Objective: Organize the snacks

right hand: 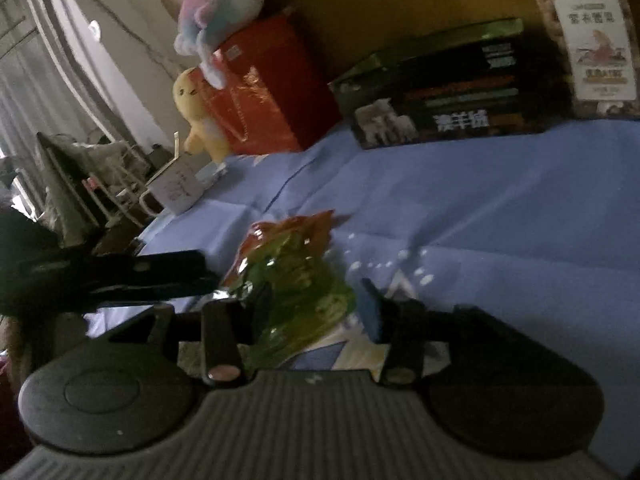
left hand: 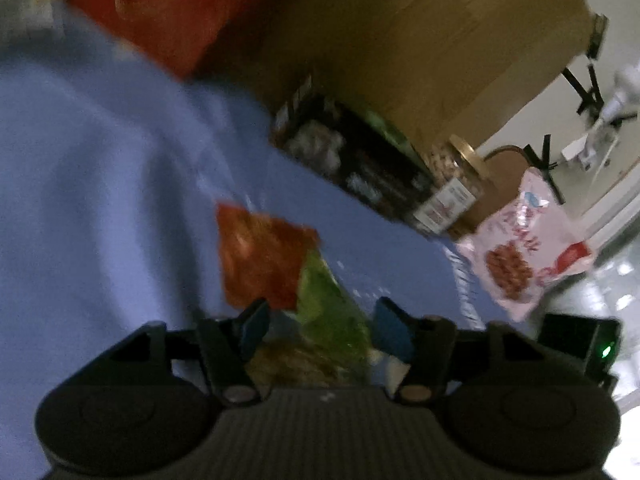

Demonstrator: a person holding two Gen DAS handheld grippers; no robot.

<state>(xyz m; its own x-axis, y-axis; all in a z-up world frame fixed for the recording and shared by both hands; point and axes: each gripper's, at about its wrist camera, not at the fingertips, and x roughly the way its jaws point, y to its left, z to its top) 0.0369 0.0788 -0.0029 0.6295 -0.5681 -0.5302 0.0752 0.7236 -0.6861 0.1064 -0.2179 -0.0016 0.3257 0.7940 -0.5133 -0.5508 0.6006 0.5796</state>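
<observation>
Snack packets lie on a blue cloth (right hand: 480, 200) — a green packet (right hand: 304, 300) overlapping an orange-red packet (right hand: 292, 228). The right gripper (right hand: 316, 308) has the green packet between its fingers, yet the blue pad on one side stands clear of it, so the jaws look released. The left gripper (left hand: 320, 326) is also parted around the green packet (left hand: 332, 312), pads apart from it — the view is blurred. Behind stand a dark box (right hand: 440, 92), a jar of nuts (right hand: 592, 40) and a red box (right hand: 272, 84). A pink bag (left hand: 524, 240) lies near the jar.
</observation>
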